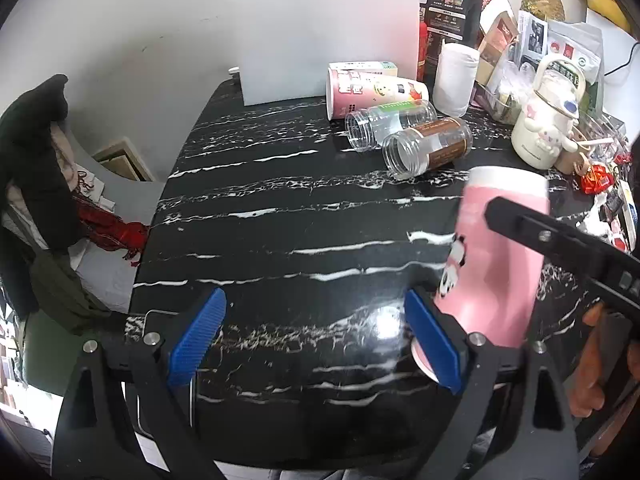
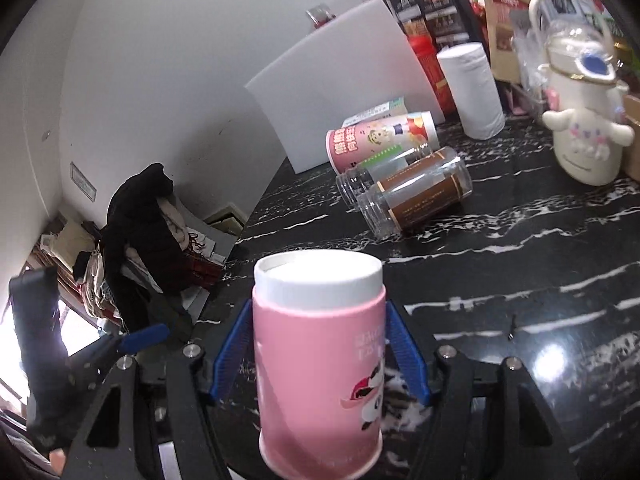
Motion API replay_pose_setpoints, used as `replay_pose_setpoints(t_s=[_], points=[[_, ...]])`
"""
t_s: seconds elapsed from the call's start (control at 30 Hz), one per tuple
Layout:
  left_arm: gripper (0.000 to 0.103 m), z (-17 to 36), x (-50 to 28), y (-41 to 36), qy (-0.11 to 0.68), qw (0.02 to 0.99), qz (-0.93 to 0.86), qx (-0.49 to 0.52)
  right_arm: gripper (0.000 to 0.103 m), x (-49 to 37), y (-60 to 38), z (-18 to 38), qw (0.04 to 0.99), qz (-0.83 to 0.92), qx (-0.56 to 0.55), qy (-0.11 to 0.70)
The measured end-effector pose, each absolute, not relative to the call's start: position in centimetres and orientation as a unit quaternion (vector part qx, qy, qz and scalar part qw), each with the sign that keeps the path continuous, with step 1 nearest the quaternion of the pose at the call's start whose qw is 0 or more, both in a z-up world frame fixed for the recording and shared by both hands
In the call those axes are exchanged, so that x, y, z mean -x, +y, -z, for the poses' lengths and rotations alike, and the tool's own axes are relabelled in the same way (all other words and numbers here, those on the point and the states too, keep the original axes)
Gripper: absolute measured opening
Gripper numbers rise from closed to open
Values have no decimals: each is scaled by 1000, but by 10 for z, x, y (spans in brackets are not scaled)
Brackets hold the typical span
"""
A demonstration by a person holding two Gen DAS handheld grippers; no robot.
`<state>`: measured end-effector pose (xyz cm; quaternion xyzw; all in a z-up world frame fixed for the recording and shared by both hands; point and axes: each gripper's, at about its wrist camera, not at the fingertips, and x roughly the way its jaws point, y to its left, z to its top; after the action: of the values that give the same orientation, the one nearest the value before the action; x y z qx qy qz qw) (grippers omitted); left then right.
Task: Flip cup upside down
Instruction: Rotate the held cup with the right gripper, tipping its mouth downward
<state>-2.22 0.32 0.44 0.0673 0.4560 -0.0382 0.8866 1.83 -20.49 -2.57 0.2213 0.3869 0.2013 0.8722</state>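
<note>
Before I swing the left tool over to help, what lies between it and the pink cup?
Nothing: in the left wrist view only bare black marble tabletop runs from the open left tool to the pink cup, which the right tool holds.

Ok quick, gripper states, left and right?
Left gripper: open, holding nothing.
Right gripper: closed on the pink cup.

Both wrist views low, close over black marble table [image 1: 280,240], facing wall; share pink cup [image 2: 320,360].
</note>
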Motion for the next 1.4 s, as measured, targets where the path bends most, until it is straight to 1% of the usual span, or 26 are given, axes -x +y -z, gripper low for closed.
replay_pose_setpoints(t_s=[0.27,0.43,0.63,0.77,0.83,0.9,1.4], points=[[91,15,-16,-13,475,875,49,-80,68,-61,-205,61,836,-197,-236,455],[91,26,-31,-17,483,870,58,-82,68,-67,-205,70,827,-195,-238,470],[91,36,-35,-16,490,866,62,-80,68,-68,-200,71,830,-181,-215,482],[91,37,-32,-14,491,865,63,-78,68,-69,-196,68,832,-180,-200,486],[91,35,-30,-14,488,867,64,-79,72,-68,-195,64,834,-178,-194,484],[91,32,-27,-15,486,868,66,-80,73,-66,-196,61,836,-178,-193,482],[91,22,-11,-15,486,868,74,-70,76,-15,-213,20,859,-163,-151,461]])
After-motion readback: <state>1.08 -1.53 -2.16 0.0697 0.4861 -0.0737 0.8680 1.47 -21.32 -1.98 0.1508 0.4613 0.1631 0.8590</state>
